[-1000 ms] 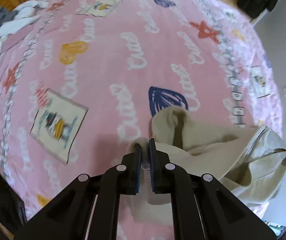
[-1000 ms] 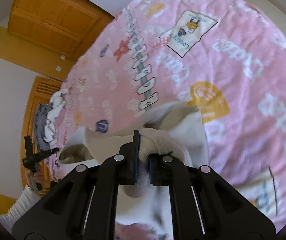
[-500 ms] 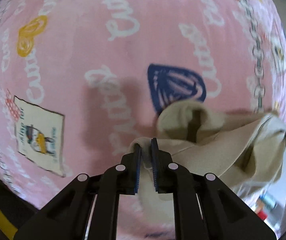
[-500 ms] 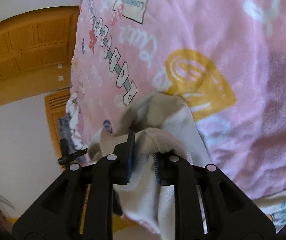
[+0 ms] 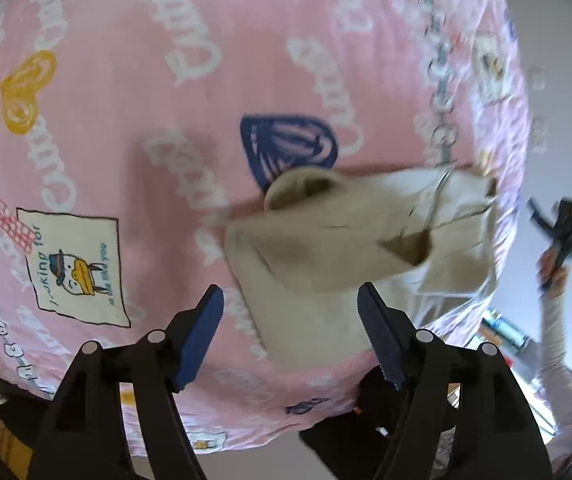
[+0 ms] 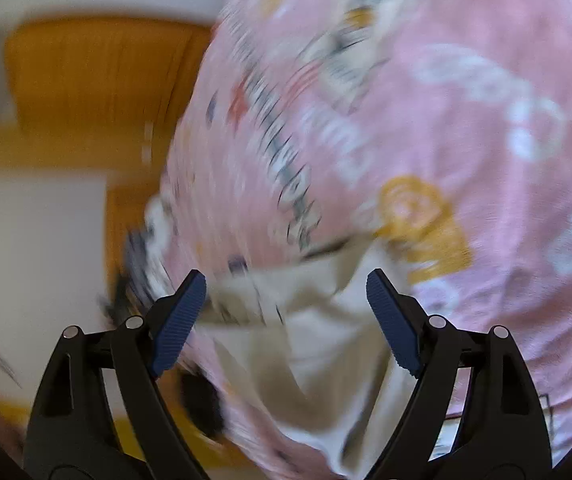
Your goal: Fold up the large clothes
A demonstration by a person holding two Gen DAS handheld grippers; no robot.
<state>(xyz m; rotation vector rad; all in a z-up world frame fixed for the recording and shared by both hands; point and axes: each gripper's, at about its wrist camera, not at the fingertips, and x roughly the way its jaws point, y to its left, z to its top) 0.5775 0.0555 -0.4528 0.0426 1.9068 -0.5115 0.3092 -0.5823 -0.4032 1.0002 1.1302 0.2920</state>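
Observation:
A beige zip-up garment (image 5: 337,248) lies crumpled near the edge of the bed, on a pink patterned blanket (image 5: 134,92). My left gripper (image 5: 289,320) hovers over its near part with the jaws opening wide, and the blue pads do not touch the cloth. The right wrist view is blurred by motion. There the same beige garment (image 6: 317,332) sits under my right gripper (image 6: 286,308), whose jaws are also opening, free of the fabric. The other gripper (image 5: 557,224) shows at the far right of the left wrist view, held in a hand with a pale sleeve.
The bed's near edge drops off just below the garment, with dark items (image 5: 365,440) on the floor. Orange wooden furniture (image 6: 98,80) and a white wall stand beyond the bed. A heap of other clothes (image 6: 142,264) lies at the bed's far end.
Both grippers let go of the beige garment and their jaws spread wide. The cloth dropped onto the blanket. Both views swung further down toward the bed.

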